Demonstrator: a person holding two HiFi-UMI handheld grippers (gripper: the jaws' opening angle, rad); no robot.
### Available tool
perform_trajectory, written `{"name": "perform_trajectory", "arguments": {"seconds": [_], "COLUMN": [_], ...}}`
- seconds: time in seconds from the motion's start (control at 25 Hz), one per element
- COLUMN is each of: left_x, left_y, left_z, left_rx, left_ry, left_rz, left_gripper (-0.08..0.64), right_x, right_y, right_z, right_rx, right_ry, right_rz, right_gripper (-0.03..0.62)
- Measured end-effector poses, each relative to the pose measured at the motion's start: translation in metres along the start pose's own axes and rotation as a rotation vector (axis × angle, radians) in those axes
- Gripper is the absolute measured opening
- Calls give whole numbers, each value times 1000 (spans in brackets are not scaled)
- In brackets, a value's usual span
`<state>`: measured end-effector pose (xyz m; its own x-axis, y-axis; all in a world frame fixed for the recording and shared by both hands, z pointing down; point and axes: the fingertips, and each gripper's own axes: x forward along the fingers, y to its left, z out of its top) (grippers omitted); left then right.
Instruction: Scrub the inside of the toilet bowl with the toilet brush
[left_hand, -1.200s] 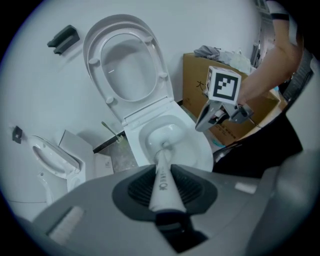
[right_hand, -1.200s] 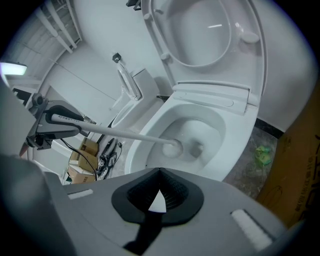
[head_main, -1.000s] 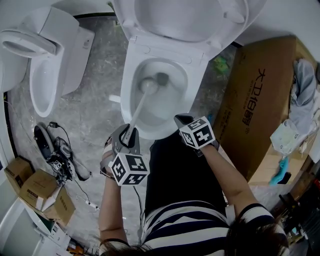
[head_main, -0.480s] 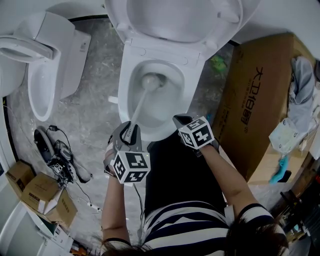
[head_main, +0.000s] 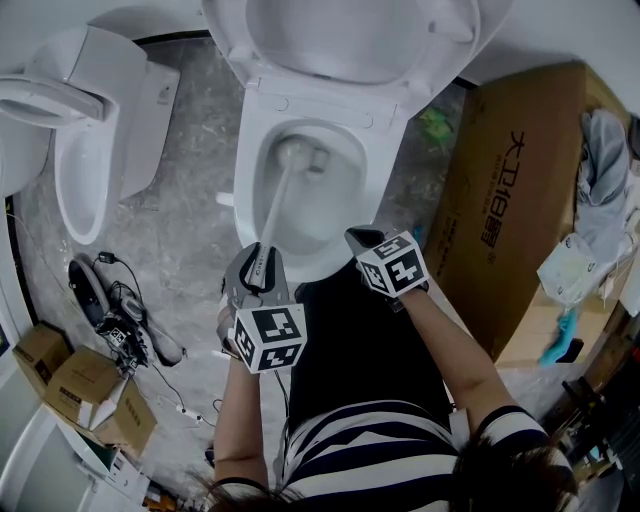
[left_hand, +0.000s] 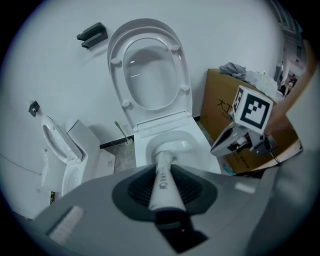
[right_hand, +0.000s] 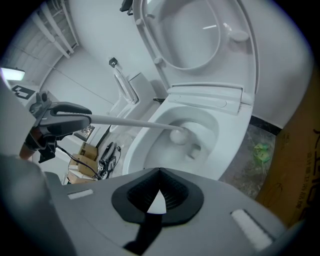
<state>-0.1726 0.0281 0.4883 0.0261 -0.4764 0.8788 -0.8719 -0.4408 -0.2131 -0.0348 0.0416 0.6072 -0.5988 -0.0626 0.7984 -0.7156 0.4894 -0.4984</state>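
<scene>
Gripping the toilet brush (head_main: 274, 203) near the top end of its white handle, the left gripper (head_main: 257, 266) is clamping both jaws round the shaft; the left gripper view is showing the handle running straight out between the dark pads and down into the toilet bowl (head_main: 352, 196). The brush head (head_main: 293, 152) is sitting at the back of the bowl, up against the rear wall and just beside the drain opening. Whether it is actually pressing on the porcelain is too small to tell.

The right gripper (head_main: 364, 239) is hovering over the bowl's front rim, jaws drawn together with nothing between them, only a sliver of white rim showing through. It is taking no part in the scrub.

The seat and lid (head_main: 360, 30) are standing raised behind the bowl. A cardboard box (head_main: 510, 190) is lying to the right, a second toilet (head_main: 95, 120) off to the left.

Handling, as a judgement: the brush is looking light, with a stiff, smooth plastic handle and a softer, springy head. A smooth round shaft is likely to twist or slide in the pads once wet. The high grip is giving reach but a long lever, so hard side pushes may be turning it in the jaws; holding a little lower would probably be steadier.
</scene>
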Motion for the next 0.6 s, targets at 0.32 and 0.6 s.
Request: {"name": "perform_trajectory", "arguments": {"seconds": [0.32, 0.6], "left_x": [-2, 4], "left_y": [5, 3], "left_z": [5, 10], "left_rx": [-25, -86], "left_ry": [-63, -96], "left_rz": [32, -1], "left_gripper": [0, 0], "right_x": [-4, -7], "right_y": [-10, -12], "right_z": [-1, -5], "right_rx": [10, 17], "right_ry": [-12, -15], "right_rz": [-20, -27], "right_gripper": [-5, -5]}}
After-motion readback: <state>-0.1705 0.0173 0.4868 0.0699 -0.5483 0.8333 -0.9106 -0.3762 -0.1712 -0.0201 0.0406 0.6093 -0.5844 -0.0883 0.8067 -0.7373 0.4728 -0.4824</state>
